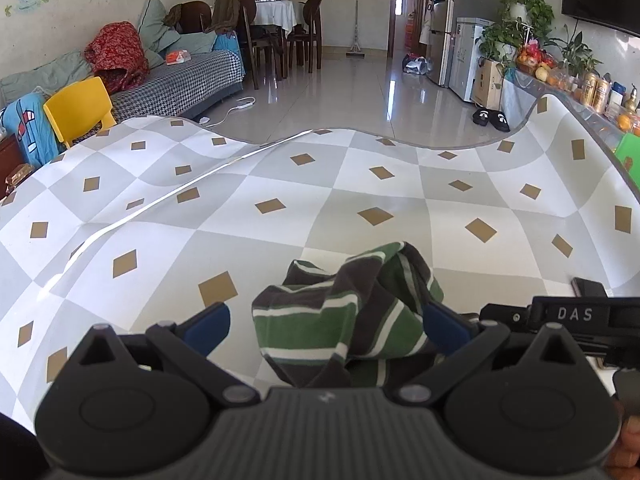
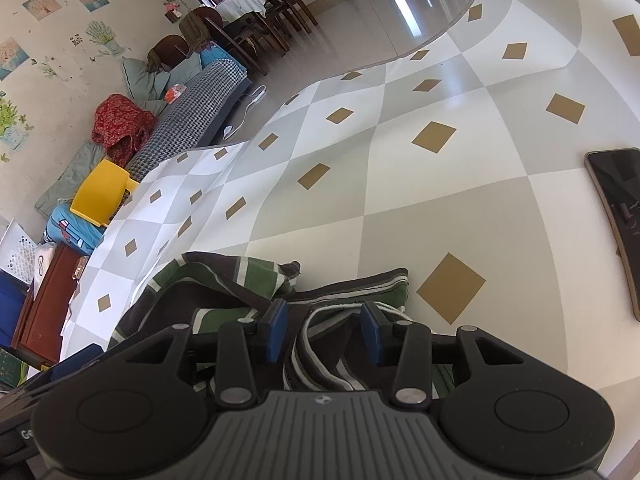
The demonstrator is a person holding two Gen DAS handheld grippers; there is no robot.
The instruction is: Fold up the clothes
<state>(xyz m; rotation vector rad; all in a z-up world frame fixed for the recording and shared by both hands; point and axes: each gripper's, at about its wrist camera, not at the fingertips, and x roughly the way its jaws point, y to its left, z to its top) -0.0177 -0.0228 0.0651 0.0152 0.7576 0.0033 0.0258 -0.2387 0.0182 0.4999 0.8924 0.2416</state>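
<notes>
Left wrist view: my left gripper (image 1: pixel 326 328) is spread wide around the crumpled striped garment (image 1: pixel 344 312) without pinching it. The garment's long axis runs across both grippers. My right gripper (image 2: pixel 326 330), half open, straddles a fold. Open surface (image 1: pixel 280 184) stretches ahead; a phone (image 2: pixel 622 216) lies right.

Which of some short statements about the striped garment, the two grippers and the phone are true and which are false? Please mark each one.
1. The striped garment lies crumpled on the table. True.
2. The left gripper is shut tight on cloth. False: its jaws stand wide apart around the garment.
3. The right gripper has cloth between its fingers. True.
4. The garment is red and floral. False: it has green, dark and white stripes.
5. A phone lies on the table. True.
</notes>
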